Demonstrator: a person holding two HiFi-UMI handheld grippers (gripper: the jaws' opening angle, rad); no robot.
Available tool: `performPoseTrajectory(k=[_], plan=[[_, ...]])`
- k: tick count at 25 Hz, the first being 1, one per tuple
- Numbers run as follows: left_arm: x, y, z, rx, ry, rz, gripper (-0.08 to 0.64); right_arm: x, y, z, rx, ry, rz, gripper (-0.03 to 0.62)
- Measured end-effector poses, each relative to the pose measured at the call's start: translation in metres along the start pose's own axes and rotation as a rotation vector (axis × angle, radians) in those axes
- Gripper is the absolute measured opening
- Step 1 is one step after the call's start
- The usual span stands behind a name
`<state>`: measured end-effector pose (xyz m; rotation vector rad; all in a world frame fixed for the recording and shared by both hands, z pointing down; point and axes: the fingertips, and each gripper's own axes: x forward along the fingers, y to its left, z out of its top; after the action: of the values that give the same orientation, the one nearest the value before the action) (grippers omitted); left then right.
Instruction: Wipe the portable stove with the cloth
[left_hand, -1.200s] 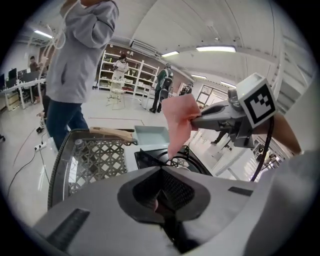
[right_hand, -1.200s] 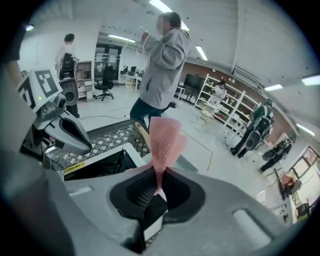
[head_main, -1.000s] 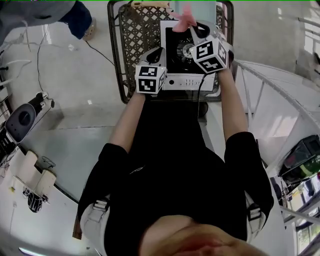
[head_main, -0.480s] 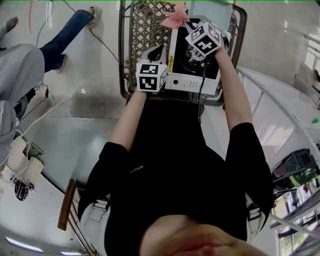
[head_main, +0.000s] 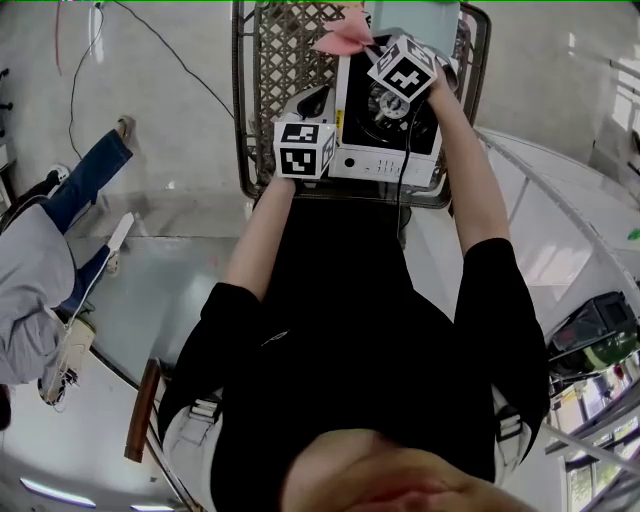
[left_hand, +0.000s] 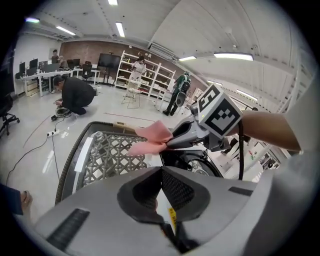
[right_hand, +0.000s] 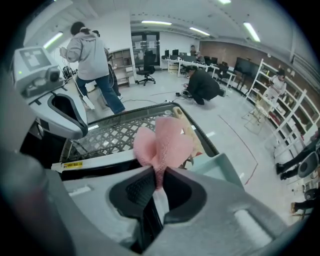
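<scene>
The portable stove (head_main: 385, 160), white with a black top and a round burner, stands on a dark lattice table (head_main: 275, 60). A pink cloth (head_main: 343, 38) hangs bunched over the stove's far left corner, pinched in my right gripper (head_main: 368, 46). In the right gripper view the cloth (right_hand: 162, 142) fans out above the jaws of that gripper (right_hand: 157, 176), which are opening while still pinching it. My left gripper (head_main: 322, 103) is shut at the stove's left edge. In the left gripper view its tips (left_hand: 161, 170) meet, with the stove's (left_hand: 200, 167) white rim and yellow label behind them.
A pale blue box (head_main: 415, 15) sits behind the stove on the lattice table. A round glass table (head_main: 560, 230) curves to my right. A person's legs (head_main: 90, 180) stand on the floor at left. A black cable (head_main: 402, 190) hangs from the right gripper.
My right gripper has sunk toward the stove's far left corner with the pink cloth and tilted more steeply down. The left gripper has stayed at the stove's left edge.
</scene>
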<state>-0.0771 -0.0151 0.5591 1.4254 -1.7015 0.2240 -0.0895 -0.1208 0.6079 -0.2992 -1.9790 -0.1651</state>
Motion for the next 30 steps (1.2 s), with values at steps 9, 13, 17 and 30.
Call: performPoseTrajectory(k=[9,13,17,30], plan=[[0.019,-0.015,0.006,0.023,0.009,-0.018,0.000,0.002,0.003,-0.005,-0.011,-0.010,-0.009,0.043],[0.025,-0.022,0.007,0.029,0.011,-0.028,0.000,0.002,0.002,-0.009,-0.039,0.003,-0.022,0.044],[0.028,-0.027,0.006,0.033,0.016,-0.030,0.000,-0.003,-0.002,-0.016,-0.038,0.006,-0.024,0.048],[0.043,-0.050,0.004,0.042,0.025,-0.054,0.000,-0.020,-0.015,-0.049,-0.013,0.016,-0.043,0.049]])
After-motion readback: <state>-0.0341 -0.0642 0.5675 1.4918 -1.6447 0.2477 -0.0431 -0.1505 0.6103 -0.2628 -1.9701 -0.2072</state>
